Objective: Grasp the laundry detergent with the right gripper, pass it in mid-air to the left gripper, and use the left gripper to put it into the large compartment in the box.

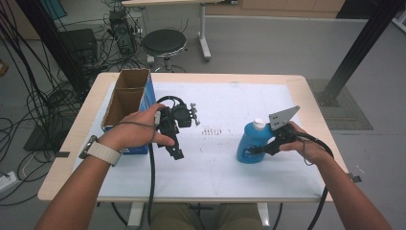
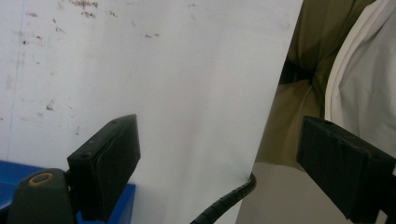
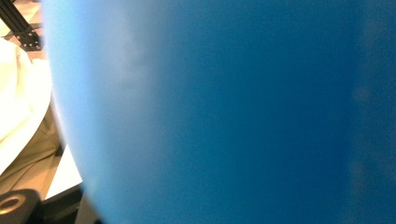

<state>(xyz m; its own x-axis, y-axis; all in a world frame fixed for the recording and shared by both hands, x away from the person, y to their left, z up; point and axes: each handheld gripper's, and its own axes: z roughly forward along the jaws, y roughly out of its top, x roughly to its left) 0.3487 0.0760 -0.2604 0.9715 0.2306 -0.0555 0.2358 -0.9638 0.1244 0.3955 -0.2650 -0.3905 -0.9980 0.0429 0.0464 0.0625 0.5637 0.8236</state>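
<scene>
Blue detergent bottle (image 1: 250,143) stands upright with its white cap (image 1: 259,123) on, toward the right edge of the tabletop (image 1: 220,177), roughly midway between the near and far edges. The right gripper (image 1: 258,149) comes at it from the side and its jaws are pinching the lower body of the bottle; in the right gripper view the blue plastic (image 3: 233,112) sits so close to the lens that the contact itself cannot be made out. The left gripper (image 1: 176,152) hovers near the middle of the tabletop, just beside the open cardboard box (image 1: 127,98) that stands at the left edge, and its jaws are spread with nothing between them, as the left gripper view shows over the white surface (image 2: 187,70). The main risk, as I judge it, lies in the grip: the bottle is smooth, rounded and partly full of liquid, and it is caught low and from one side, so on lifting it may swing, tilt at the top or slide out of the jaws. A squeeze on soft plastic could also dent the wall and loosen the hold. If the bottle is headed for the box, the narrow opening leaves little room, and a tilted bottle could catch the cardboard rim or tip the box over.
</scene>
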